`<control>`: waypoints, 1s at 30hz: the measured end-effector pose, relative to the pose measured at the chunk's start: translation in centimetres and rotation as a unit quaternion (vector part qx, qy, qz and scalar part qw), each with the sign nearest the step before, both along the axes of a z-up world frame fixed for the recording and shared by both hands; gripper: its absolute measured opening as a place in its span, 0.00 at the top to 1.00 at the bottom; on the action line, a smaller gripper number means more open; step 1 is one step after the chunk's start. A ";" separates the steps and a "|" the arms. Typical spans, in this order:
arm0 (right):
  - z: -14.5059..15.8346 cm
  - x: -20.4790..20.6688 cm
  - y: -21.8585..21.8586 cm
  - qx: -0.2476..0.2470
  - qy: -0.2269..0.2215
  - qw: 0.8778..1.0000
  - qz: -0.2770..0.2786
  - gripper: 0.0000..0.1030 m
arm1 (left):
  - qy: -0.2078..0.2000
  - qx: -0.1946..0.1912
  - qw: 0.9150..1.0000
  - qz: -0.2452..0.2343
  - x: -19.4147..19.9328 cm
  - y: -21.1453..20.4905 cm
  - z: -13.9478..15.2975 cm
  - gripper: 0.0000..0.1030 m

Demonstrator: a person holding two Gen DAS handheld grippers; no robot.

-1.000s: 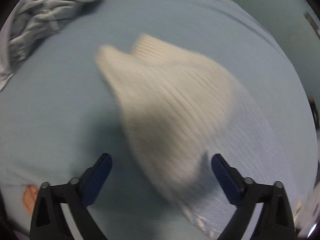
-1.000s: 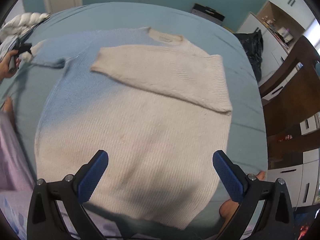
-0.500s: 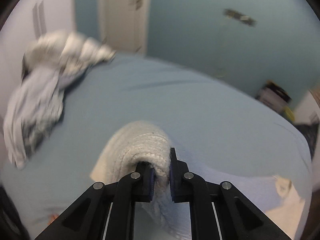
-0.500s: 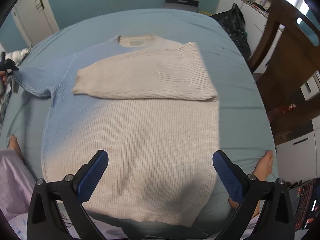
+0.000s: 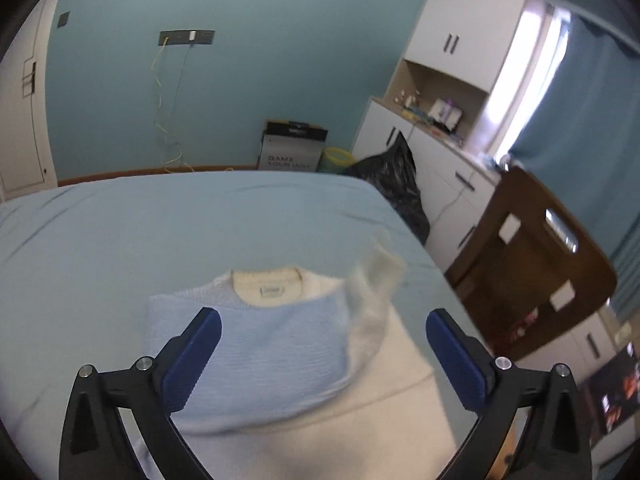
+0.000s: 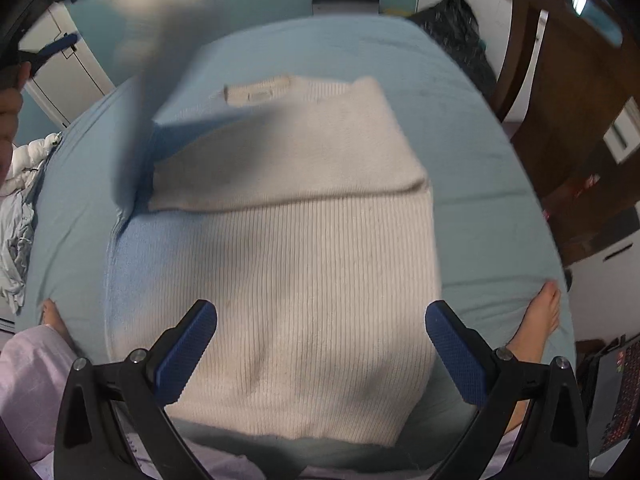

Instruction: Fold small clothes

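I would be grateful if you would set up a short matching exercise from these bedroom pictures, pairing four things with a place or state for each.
Things:
1. sweater
2. black bag
3. left gripper
4. pile of clothes

Places or states:
A. bunched at the left edge of the bed
B. jaws wide apart, nothing between them
C. spread flat on the bed, one sleeve folded across the chest
D. on the floor between the bed and the white cabinet

Pairs: 1-C, 2-D, 3-B, 4-A
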State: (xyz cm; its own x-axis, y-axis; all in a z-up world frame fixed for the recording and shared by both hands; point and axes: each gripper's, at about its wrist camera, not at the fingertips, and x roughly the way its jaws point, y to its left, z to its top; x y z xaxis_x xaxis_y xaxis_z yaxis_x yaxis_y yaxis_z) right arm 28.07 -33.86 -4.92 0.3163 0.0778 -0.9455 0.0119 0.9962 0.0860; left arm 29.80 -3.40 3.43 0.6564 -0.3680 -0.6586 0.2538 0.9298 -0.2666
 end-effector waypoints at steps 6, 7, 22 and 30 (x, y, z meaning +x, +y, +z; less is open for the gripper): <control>-1.3 0.1 -1.8 0.070 0.038 0.996 -0.033 0.01 | -0.028 0.195 0.978 0.063 -6.5 5.2 -2.8 0.00; -1.5 0.2 -2.0 0.079 0.042 0.995 -0.038 0.01 | -0.029 0.218 0.973 0.071 -7.5 5.0 -2.9 0.00; -7.9 14.6 -7.4 0.208 0.013 0.963 -0.172 0.01 | 0.061 0.240 0.962 0.116 -11.9 12.0 -13.4 0.00; -17.6 22.3 -9.2 0.244 0.048 0.932 -0.265 0.28 | 0.069 0.246 0.960 0.114 -11.7 11.6 -12.9 0.00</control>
State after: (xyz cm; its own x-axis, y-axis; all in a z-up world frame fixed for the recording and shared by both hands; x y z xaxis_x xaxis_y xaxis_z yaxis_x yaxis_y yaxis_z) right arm 50.39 -43.03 -22.49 0.3482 0.3626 -0.8644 0.5227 0.6904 0.5001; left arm 18.09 8.19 -9.51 0.5776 0.1531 -0.8018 0.0225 0.9789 0.2031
